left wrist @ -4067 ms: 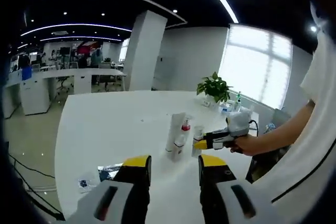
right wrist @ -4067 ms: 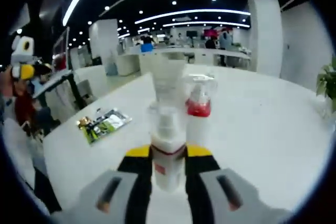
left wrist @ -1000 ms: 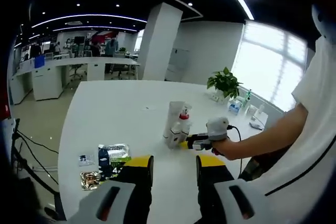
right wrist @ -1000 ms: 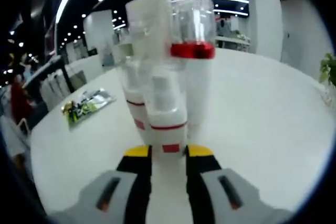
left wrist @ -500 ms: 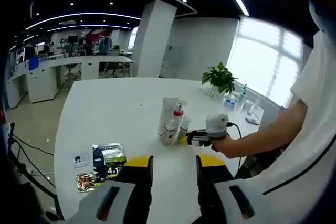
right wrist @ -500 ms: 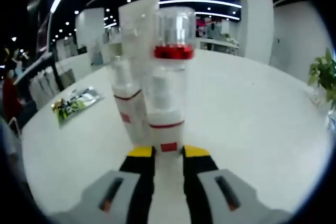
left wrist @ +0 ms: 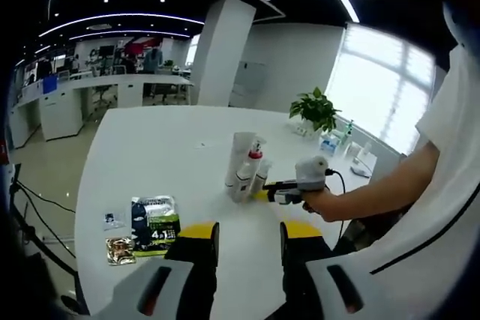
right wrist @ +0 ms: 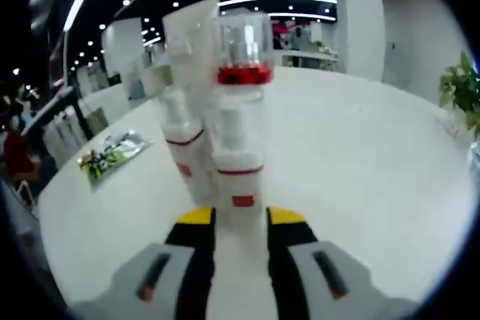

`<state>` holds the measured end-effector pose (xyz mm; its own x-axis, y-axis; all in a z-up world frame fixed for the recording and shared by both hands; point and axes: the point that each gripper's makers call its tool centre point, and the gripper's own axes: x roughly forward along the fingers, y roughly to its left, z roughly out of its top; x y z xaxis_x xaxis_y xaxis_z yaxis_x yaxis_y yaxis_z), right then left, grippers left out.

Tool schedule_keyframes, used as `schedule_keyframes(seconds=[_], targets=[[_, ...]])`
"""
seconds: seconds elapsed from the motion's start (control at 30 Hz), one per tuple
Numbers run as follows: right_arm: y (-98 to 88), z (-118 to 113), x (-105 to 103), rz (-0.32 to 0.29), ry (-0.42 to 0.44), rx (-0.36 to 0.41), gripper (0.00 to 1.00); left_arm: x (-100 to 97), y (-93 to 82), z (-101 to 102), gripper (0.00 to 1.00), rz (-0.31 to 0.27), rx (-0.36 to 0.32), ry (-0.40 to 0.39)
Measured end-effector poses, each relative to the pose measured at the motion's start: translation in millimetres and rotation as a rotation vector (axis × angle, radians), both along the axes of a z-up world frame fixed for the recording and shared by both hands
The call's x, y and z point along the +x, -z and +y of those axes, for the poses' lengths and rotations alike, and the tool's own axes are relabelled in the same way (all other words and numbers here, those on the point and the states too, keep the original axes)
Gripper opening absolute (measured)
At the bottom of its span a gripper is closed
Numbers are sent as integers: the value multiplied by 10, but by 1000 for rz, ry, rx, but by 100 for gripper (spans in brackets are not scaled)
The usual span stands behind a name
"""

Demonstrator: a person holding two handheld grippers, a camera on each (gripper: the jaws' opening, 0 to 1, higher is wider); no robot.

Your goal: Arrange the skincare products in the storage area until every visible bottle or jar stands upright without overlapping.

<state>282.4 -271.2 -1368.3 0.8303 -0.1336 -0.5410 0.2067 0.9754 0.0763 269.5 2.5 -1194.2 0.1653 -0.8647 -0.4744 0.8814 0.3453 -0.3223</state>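
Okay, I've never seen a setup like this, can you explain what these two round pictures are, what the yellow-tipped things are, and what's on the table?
No robot here: a person holds a two-jaw grasping tool in each hand, and a fisheye camera rides on each tool. The left gripper view looks along the left tool, whose yellow-tipped jaws stand apart with nothing between them. It also shows the person's hand with the right tool at a cluster of upright white skincare bottles on the round white table, with small printed sachets nearby. The right gripper view looks along the right tool, whose jaws sit either side of a small white bottle with red bands; a firm grip can't be confirmed. Behind it stands a red-collared, clear-capped bottle.
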Motion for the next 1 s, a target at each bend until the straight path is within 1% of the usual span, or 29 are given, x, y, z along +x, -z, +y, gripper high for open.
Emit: schedule_keyframes(seconds=[0.07, 0.17, 0.3, 0.5, 0.57, 0.63, 0.67, 0.8, 0.87, 0.93, 1.0], targets=[[-10, -22, -41, 2, 1, -6, 21, 7, -14, -29, 33, -2, -8, 5], [15, -83, -86, 23, 2, -22, 21, 15, -14, -43, 33, -3, -14, 6], [-2, -160, -92, 27, 18, -32, 19, 7, -3, -49, 33, -1, -18, 6], [-44, -164, -42, 20, 3, -35, 19, 2, 12, -49, 33, 3, -25, -11], [-63, -144, -8, 10, 0, -14, 19, 4, 14, -58, 33, 4, -28, -18], [-69, -128, 18, 9, -10, -16, 19, 3, 8, -72, 33, 3, -33, -24], [-84, -102, 42, 0, -16, -2, 20, 1, 5, -79, 33, 4, -34, -26], [-69, -79, 84, 4, -29, 5, 20, -17, 1, -108, 33, 1, -36, -25], [-65, -71, 81, 7, -29, 2, 20, -22, 10, -107, 33, -3, -30, -21], [-71, -55, 37, 4, -18, 16, 21, -13, 40, -95, 33, 0, -22, -20], [-68, -40, -25, 4, -16, 16, 21, 24, 133, -71, 33, 19, -15, -23]])
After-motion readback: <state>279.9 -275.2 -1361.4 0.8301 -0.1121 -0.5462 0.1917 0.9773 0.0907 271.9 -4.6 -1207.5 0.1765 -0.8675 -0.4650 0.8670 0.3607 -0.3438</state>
